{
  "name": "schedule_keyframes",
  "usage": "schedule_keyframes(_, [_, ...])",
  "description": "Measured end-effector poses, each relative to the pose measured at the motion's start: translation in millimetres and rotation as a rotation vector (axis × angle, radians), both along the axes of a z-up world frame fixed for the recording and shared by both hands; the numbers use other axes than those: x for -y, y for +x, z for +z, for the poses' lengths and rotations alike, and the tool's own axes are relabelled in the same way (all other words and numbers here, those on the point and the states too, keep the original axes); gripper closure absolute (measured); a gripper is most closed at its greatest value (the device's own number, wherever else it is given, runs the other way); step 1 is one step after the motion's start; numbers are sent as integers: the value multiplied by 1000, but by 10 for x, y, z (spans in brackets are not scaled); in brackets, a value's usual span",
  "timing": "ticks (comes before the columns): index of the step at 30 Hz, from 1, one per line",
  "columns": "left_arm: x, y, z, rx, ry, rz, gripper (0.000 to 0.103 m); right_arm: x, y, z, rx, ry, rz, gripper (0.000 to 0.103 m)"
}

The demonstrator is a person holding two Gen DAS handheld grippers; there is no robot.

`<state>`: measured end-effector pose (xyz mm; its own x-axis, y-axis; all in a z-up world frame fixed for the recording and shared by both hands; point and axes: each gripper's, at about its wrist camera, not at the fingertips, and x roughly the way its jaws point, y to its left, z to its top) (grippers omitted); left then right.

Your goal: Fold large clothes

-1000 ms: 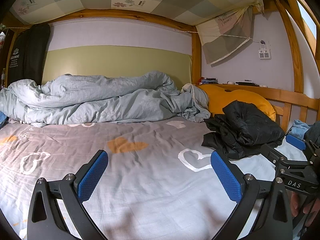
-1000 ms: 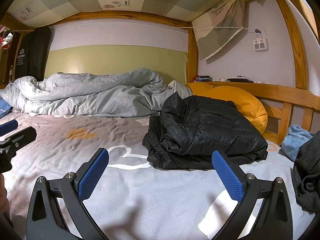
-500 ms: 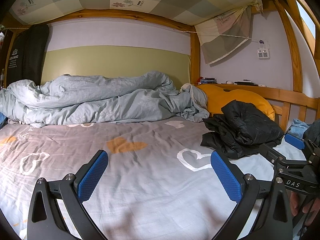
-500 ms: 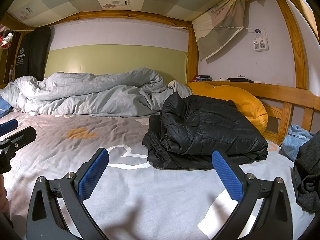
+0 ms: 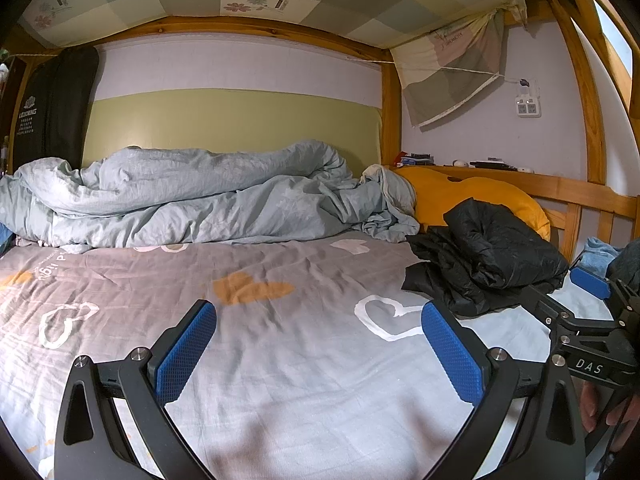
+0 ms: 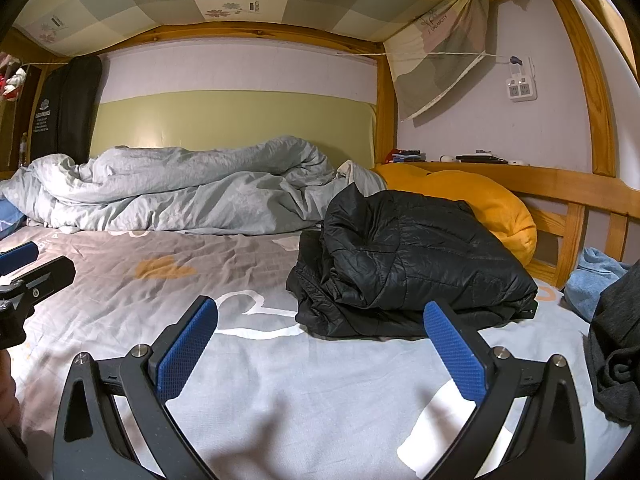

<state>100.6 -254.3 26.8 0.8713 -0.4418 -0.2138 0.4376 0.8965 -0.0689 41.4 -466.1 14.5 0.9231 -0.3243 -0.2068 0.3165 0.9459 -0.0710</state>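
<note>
Both tongs, left tongs (image 5: 319, 354) and right tongs (image 6: 321, 354), are hovering spread and empty over the bed (image 6: 320, 408). The black jacket (image 6: 412, 264) is lying bundled at one o'clock; its slippery puffed layers are risking sliding apart when pinched.

Black claw (image 5: 318, 350), blue pads, seemingly "DAS"-marked.

Both wrist views are evenly and moderately lit, with a cool cast on the bed sheet (image 5: 280, 360) and warmer tones on the wooden frame (image 6: 560, 184). A soft glare patch sits on the green headboard panel (image 6: 160, 136). Blurred shadows of the fingers (image 6: 188, 348) fall on the sheet close to the cameras. The black jacket (image 6: 420, 256) keeps visible sheen and stitching. Focus is sharp throughout. Fisheye distortion bows the beams, and dark vignetting fills the corners.
</note>
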Motion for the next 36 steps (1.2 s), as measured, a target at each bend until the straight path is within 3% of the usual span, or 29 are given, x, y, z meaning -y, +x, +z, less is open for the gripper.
schedule_keyframes(36, [1,3,2,-1,3,-4,0,-74,6,-8,-2,-8,-4,0])
